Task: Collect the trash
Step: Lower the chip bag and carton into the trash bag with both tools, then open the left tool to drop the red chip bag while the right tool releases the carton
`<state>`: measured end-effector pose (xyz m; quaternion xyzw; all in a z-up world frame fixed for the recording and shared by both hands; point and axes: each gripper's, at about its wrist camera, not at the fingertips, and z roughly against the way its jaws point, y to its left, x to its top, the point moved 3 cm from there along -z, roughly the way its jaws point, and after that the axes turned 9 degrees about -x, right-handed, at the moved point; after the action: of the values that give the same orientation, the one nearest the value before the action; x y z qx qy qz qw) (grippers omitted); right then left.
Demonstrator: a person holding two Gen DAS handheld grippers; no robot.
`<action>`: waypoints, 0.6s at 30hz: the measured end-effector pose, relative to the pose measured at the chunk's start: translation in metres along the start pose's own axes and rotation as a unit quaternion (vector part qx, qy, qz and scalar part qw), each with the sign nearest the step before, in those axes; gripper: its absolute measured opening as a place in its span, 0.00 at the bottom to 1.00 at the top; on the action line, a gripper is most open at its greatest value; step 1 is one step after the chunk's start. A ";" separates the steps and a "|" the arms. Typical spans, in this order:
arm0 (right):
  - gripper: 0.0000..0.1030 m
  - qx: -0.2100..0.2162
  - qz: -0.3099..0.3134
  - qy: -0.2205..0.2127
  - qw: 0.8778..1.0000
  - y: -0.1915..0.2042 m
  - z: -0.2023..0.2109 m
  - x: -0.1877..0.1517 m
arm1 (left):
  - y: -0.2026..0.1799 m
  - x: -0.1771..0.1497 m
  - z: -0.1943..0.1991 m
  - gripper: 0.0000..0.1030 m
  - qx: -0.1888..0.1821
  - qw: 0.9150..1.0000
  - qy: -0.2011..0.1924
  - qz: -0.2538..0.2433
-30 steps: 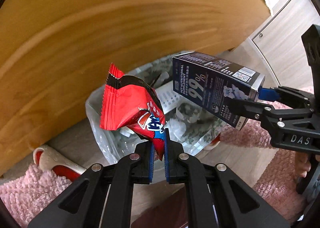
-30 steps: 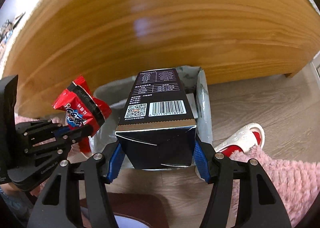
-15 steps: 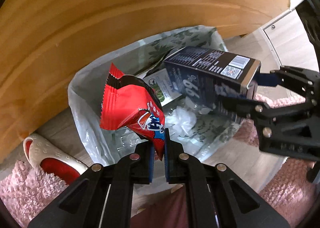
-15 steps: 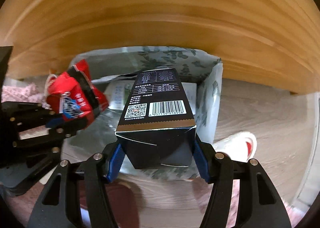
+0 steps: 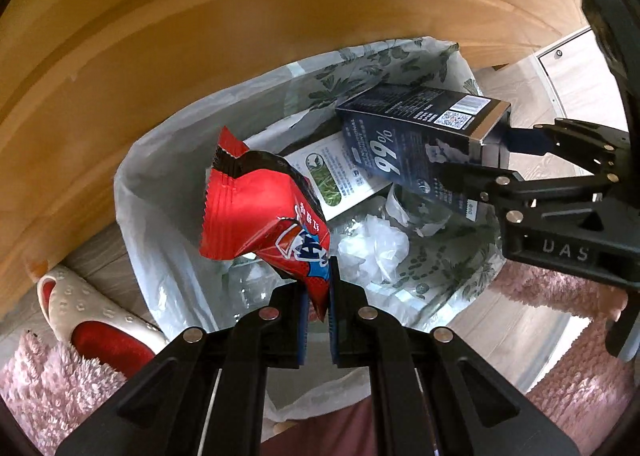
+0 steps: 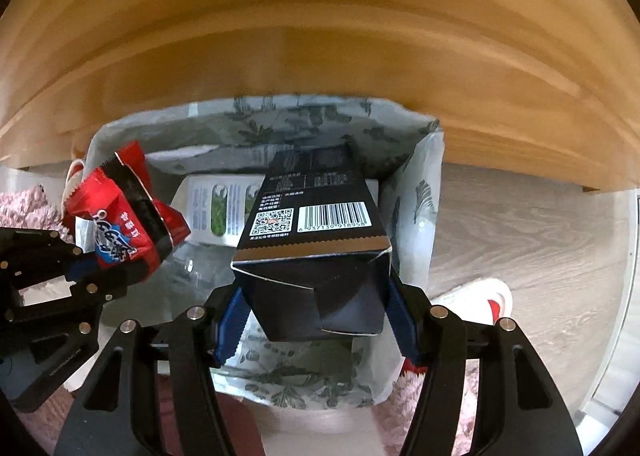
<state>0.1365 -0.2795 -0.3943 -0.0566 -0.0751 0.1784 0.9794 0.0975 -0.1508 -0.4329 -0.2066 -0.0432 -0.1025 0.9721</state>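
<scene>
My left gripper (image 5: 318,296) is shut on a corner of a red snack wrapper (image 5: 256,211), which hangs over the open trash bag (image 5: 160,191). My right gripper (image 6: 314,308) is shut on a dark carton (image 6: 316,223) printed with a barcode, held over the same leaf-patterned bag (image 6: 416,215). In the left wrist view the carton (image 5: 416,143) and right gripper (image 5: 492,171) reach in from the right. The wrapper (image 6: 120,219) and left gripper (image 6: 80,276) show at the left of the right wrist view. A white carton (image 5: 340,179) and crumpled plastic (image 5: 372,248) lie inside the bag.
A curved wooden panel (image 5: 200,35) rises just behind the bag. A red and white slipper (image 5: 88,320) lies on the floor left of it, another slipper (image 6: 480,296) to its right. Pink shaggy rug (image 5: 52,384) covers the near floor. Pale cabinet doors (image 5: 576,71) stand far right.
Both grippers have come down toward the bag, still holding wrapper and carton. The bag's opening now fills the middle of both views, and the carton tips into it.
</scene>
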 end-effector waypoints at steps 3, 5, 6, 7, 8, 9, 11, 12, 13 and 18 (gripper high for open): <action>0.58 0.002 0.002 0.000 1.000 -0.005 -0.006 -0.003 | 0.002 0.000 -0.002 0.05 0.004 1.000 0.001 -0.003; 0.58 0.003 0.005 0.001 1.000 -0.005 -0.006 -0.004 | 0.004 0.001 -0.002 0.05 0.006 1.000 0.005 0.000; 0.58 0.005 0.005 0.003 1.000 -0.005 -0.007 -0.004 | 0.005 0.001 -0.004 0.05 0.009 1.000 0.007 0.002; 0.58 0.006 0.005 0.007 1.000 -0.005 -0.009 -0.003 | 0.006 0.001 -0.004 0.05 0.010 1.000 0.009 0.004; 0.58 0.008 0.004 0.013 1.000 -0.005 -0.010 -0.003 | 0.007 0.001 -0.005 0.05 0.010 1.000 0.010 0.007; 0.58 0.009 0.005 0.021 1.000 -0.005 -0.012 -0.004 | 0.009 0.001 -0.006 0.05 0.011 1.000 0.012 0.009; 0.57 0.008 0.009 0.040 0.999 -0.004 -0.017 -0.007 | 0.011 0.000 -0.006 0.05 0.013 1.000 0.012 0.014; 0.57 0.004 0.010 0.051 0.999 0.000 -0.024 -0.010 | 0.012 0.000 -0.006 0.05 0.013 1.000 0.012 0.017; 0.57 -0.001 0.010 0.061 0.998 0.000 -0.029 -0.013 | 0.014 0.000 -0.007 0.05 0.014 1.000 0.012 0.021; 0.57 0.005 0.003 0.074 0.997 -0.001 -0.038 -0.016 | 0.013 0.001 -0.009 0.05 0.007 1.000 0.007 0.028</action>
<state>0.1286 -0.2888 -0.4334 -0.0646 -0.0017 0.1767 0.9821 0.1020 -0.1427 -0.4463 -0.2001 -0.0312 -0.0768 0.9763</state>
